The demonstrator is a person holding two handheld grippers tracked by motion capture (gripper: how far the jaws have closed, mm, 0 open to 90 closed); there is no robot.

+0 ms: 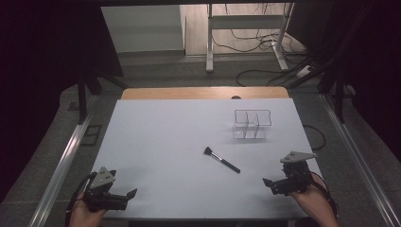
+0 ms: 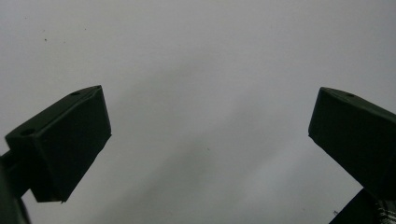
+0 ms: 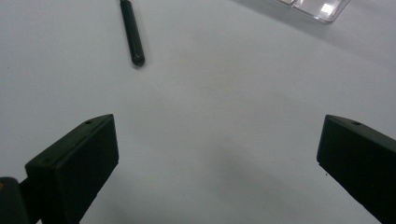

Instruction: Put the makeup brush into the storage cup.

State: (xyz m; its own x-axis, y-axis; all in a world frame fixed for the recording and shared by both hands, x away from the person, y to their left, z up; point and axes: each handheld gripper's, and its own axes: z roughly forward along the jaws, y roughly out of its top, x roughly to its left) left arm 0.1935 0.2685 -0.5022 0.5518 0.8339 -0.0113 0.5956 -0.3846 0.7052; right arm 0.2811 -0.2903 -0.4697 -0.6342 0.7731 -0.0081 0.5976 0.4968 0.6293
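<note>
A black makeup brush (image 1: 222, 160) lies flat on the white table (image 1: 161, 142), bristles toward the far left, handle toward the near right. Its handle end (image 3: 132, 35) shows at the top of the right gripper view. Beyond it stands a clear plastic organiser (image 1: 252, 124) with three compartments; a corner of the organiser (image 3: 317, 7) shows in the right gripper view. My left gripper (image 1: 128, 194) rests at the near left edge, open and holding nothing (image 2: 210, 135). My right gripper (image 1: 268, 183) sits at the near right, open and holding nothing (image 3: 219, 154), pointing left toward the brush.
The white sheet covers a wooden table whose far edge (image 1: 203, 92) shows. Beyond it are a white desk frame (image 1: 246, 33) and cables on the floor (image 1: 265, 45). Metal rails (image 1: 61, 165) run along both sides. A person's hands hold both grippers.
</note>
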